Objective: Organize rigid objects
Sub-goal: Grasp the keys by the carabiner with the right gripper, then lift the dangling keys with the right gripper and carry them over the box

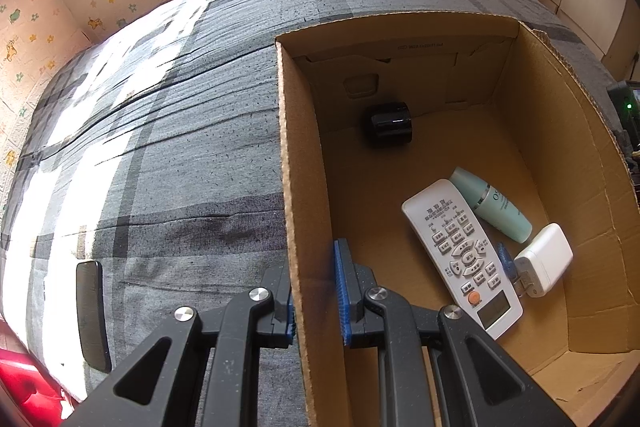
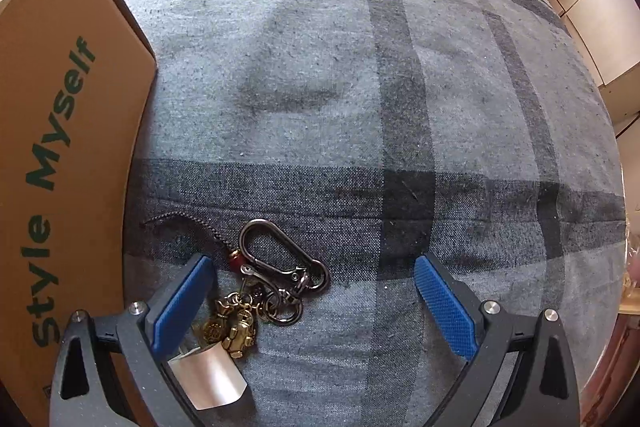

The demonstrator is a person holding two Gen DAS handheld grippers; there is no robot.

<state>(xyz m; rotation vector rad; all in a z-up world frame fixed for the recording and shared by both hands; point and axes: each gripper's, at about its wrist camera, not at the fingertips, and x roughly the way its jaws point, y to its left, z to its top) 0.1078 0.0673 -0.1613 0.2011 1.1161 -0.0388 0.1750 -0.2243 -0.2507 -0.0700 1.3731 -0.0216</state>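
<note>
Starting at the left, the left gripper (image 1: pixel 316 291) is sitting astride the near wall of the cardboard box (image 1: pixel 298 187), one blue pad outside and one inside, jaws closed down to about the wall's thickness and apparently steadying it; whether the pads are actually pressing the card cannot be told. A dark phone (image 1: pixel 93 315) is lying on the grey plaid bedcover (image 1: pixel 180 147) to the left of the box. Inside the box, a black cylindrical object (image 1: pixel 388 125) is resting near the far wall, while a white remote control (image 1: pixel 462 255), a pale green bottle (image 1: pixel 490 205) and a white charger (image 1: pixel 546 261) are lying together nearer the camera. Moving right, the right gripper (image 2: pixel 316 301) is hovering wide open and empty over a keyring (image 2: pixel 276 275) with a carabiner and brass charms lying on the bedcover just beside the box's outer side. To grip well, it probably needs shifting leftward so the cluster sits centred, then closing on the solid carabiner rather than the loose charms. The box side is reading "Style Myself" in green; the remote's button labels and the bottle's print are too small to read.
</note>
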